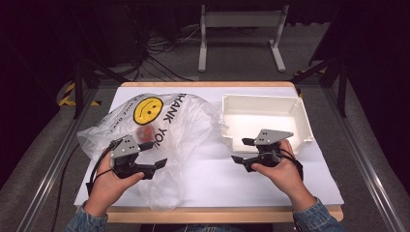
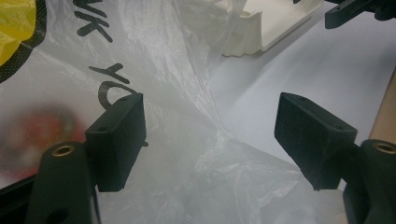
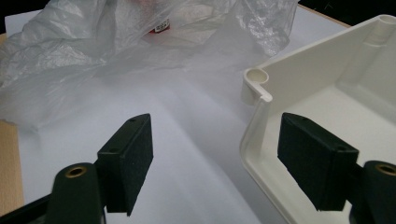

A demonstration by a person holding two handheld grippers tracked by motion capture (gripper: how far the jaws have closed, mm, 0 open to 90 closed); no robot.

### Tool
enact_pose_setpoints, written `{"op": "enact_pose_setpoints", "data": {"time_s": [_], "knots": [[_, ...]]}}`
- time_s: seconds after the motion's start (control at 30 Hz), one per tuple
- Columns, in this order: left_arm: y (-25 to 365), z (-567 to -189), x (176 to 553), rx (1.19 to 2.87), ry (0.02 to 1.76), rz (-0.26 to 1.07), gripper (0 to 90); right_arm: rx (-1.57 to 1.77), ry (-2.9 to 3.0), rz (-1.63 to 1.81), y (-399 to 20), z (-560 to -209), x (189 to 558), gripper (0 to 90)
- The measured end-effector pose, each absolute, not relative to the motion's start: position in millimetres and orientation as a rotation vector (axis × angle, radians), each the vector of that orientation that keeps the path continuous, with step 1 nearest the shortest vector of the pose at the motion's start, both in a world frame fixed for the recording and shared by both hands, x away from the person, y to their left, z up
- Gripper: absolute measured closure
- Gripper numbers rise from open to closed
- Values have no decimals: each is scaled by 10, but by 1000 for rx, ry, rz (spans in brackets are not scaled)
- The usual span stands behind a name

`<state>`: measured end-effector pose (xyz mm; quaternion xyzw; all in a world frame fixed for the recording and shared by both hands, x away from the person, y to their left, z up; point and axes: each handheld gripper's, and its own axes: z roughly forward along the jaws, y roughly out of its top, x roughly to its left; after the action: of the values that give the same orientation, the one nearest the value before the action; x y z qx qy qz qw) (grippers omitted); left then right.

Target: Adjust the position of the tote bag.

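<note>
The clear plastic bag (image 1: 159,130) with its smiley print lies crumpled on the desk (image 1: 212,169), a reddish item (image 1: 144,133) dimly showing through it, and the left tool (image 1: 151,155) hovers just over the bag's near folds with jaws spread and nothing pinched. To the bag's right, near the white bin (image 1: 263,118), the right tool (image 1: 244,151) also stands open and empty. This looks like the approach to opening the bag: next the left tool must close on a film edge.
</note>
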<state>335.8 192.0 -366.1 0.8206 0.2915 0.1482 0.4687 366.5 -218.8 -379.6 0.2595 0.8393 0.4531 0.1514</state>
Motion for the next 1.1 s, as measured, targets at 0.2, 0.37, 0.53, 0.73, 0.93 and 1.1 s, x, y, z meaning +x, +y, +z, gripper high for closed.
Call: {"op": "enact_pose_setpoints", "data": {"time_s": [0.2, 0.37, 0.53, 0.73, 0.93, 1.1], "knots": [[1853, -3599, 3342, 2000, 686, 370, 246, 752, 2403, 1309, -2205, -3796, 3650, 267], [1766, -3585, 3344, 1989, 652, 342, 215, 759, 2405, 1305, -2208, -3807, 3639, 262], [1696, -3611, 3379, 2000, 661, 370, 167, 772, 2402, 1301, -2226, -3821, 3614, 253], [1619, -3673, 3421, 2033, 684, 370, 151, 774, 2406, 1306, -2218, -3828, 3587, 247], [1481, -3742, 3426, 2082, 655, 340, 150, 764, 2426, 1318, -2183, -3849, 3557, 245], [1413, -3819, 3457, 2123, 677, 351, 155, 759, 2438, 1319, -2155, -3865, 3542, 242]]}}
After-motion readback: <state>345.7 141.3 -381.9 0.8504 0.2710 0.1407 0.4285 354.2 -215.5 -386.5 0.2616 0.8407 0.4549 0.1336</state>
